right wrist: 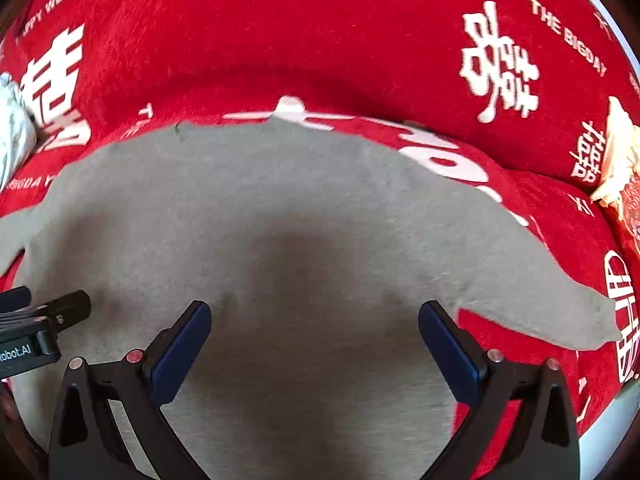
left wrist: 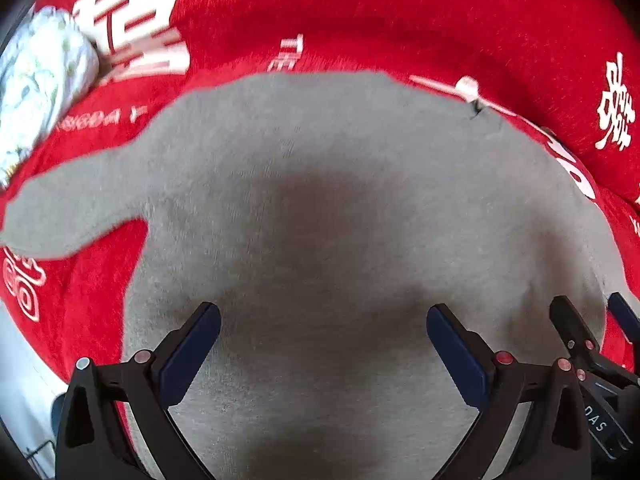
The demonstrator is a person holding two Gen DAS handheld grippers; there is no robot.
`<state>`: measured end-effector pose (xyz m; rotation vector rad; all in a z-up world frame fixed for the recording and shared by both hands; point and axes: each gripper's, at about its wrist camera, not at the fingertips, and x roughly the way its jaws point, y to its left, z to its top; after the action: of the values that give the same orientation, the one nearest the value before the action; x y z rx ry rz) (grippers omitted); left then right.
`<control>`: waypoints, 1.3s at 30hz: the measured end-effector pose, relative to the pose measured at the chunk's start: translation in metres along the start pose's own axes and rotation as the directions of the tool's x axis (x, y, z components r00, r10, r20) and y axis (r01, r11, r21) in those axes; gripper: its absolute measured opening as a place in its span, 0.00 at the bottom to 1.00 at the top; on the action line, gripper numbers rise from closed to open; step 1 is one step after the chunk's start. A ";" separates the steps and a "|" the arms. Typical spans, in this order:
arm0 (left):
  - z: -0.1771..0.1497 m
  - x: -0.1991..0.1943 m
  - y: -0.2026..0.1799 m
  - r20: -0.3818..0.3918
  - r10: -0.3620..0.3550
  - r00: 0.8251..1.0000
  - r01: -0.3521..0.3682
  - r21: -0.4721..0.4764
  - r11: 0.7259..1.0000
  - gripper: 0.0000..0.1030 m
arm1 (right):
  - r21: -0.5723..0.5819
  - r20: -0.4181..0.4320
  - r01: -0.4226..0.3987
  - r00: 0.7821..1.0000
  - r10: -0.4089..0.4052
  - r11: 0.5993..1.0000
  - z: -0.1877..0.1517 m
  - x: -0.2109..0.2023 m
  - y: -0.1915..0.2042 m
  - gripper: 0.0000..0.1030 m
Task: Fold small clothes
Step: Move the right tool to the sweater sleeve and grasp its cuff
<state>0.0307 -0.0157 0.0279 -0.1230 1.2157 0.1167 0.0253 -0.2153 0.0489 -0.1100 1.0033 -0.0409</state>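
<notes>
Lying spread flat across the middle and lower part of both wrist views is a small grey garment point(left wrist: 340, 200), shaped like a short-sleeved top; one sleeve is seen reaching to the left edge of the left wrist frame, the other sleeve point(right wrist: 560, 304) to the lower right of the right wrist frame; a neckline with a tiny dark mark is suggested along its upper edge. It is carried by a red cover point(left wrist: 400, 12) printed with white characters and English lettering, which looks like a sofa or bed, though which cannot be told.

At the bottom of each view a gripper is seen with its blue-padded jaws spread wide and nothing held between them: the left gripper point(left wrist: 324, 336) hangs over the lower body of the cloth, the right gripper point(right wrist: 316, 332) likewise, just beside it. Whether the pads touch the fabric cannot be told.

A pale patterned bundle point(left wrist: 40, 88) is seen at the upper left, and a cream and orange object point(right wrist: 618, 160) at the right edge.

The garment is judged light, soft and limp, likely to sag and crease; a pinch at the hem corners or sleeve ends is judged best.
</notes>
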 end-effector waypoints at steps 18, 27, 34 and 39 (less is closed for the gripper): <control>0.000 -0.013 -0.090 0.050 0.041 0.998 -0.050 0.194 0.980 1.00 | 0.189 0.018 0.034 0.999 -0.039 0.981 -0.010 -0.013 -0.107 1.00; -0.005 -0.012 -0.124 0.049 0.022 0.999 -0.033 0.237 0.971 1.00 | 0.335 0.012 0.054 0.998 -0.061 0.941 -0.032 -0.015 -0.179 1.00; -0.009 -0.014 -0.162 0.063 0.017 0.998 -0.035 0.295 0.955 1.00 | 0.374 0.013 0.099 0.994 -0.112 0.922 -0.044 -0.021 -0.215 1.00; -0.013 -0.015 -0.187 0.059 0.008 0.998 -0.027 0.326 0.945 1.00 | 0.396 0.004 0.121 0.991 -0.134 0.910 -0.053 -0.022 -0.236 1.00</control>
<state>0.0430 -0.2024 0.0431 0.1806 1.1633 -0.0674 -0.0276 -0.4518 0.0654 0.1949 0.9374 -0.3602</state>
